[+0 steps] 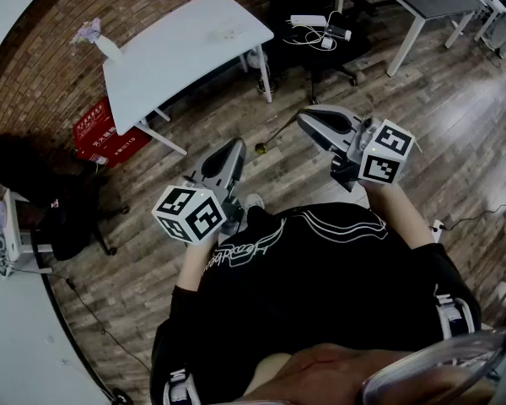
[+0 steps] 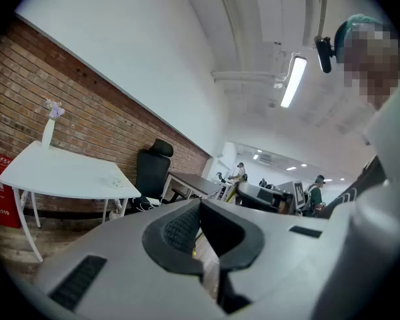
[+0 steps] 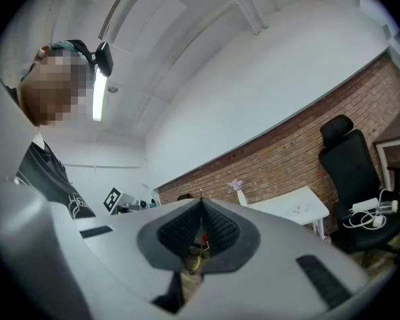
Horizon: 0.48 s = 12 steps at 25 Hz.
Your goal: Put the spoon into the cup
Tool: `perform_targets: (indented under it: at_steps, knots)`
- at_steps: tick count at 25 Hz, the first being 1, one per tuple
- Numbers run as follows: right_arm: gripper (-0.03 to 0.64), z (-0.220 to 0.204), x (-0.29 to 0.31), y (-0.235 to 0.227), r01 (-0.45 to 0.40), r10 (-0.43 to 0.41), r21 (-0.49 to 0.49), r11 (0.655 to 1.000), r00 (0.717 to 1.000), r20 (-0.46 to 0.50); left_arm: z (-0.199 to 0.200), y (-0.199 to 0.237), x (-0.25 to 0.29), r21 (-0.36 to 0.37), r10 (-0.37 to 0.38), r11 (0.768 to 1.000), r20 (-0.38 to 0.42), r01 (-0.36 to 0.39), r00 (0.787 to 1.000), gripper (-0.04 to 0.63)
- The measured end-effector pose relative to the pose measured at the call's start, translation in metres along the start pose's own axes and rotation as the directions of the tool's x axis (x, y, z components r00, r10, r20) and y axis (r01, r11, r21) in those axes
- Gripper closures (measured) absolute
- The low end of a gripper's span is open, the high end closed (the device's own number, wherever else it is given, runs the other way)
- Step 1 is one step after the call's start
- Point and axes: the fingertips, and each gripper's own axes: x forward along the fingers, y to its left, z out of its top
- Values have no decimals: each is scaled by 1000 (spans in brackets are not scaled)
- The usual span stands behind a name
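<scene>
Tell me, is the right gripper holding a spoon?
No, the right gripper has its fingers pressed together at the tips, with nothing between them.

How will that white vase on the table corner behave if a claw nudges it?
Likely tippy: the vase looks tall and slim, with a flower on top. It stands right at the corner of the white table, so a push could send it off. Probably light; material unclear.

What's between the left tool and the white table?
Only bare wood floor, seen in the head view. The left tool is shut and empty, well short of the table.
</scene>
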Motion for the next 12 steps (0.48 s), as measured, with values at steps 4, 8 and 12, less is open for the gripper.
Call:
perform_targets:
  at_steps: [4, 8, 12]
  knots:
    - [617, 1, -2, 2, -2, 2, 0, 1000, 1000, 1, 0, -3, -2, 1, 5, 1000, 1, -5, 1000, 592]
    - [617, 1, -2, 2, -6, 6, 0, 1000, 1000, 3, -1, -4, -2, 1, 10, 1000, 0, -10, 1000, 592]
    - [617, 1, -3, 3, -4, 4, 1, 1000, 1000, 5, 0, -5, -1, 0, 6, 1000, -4, -6, 1000, 592]
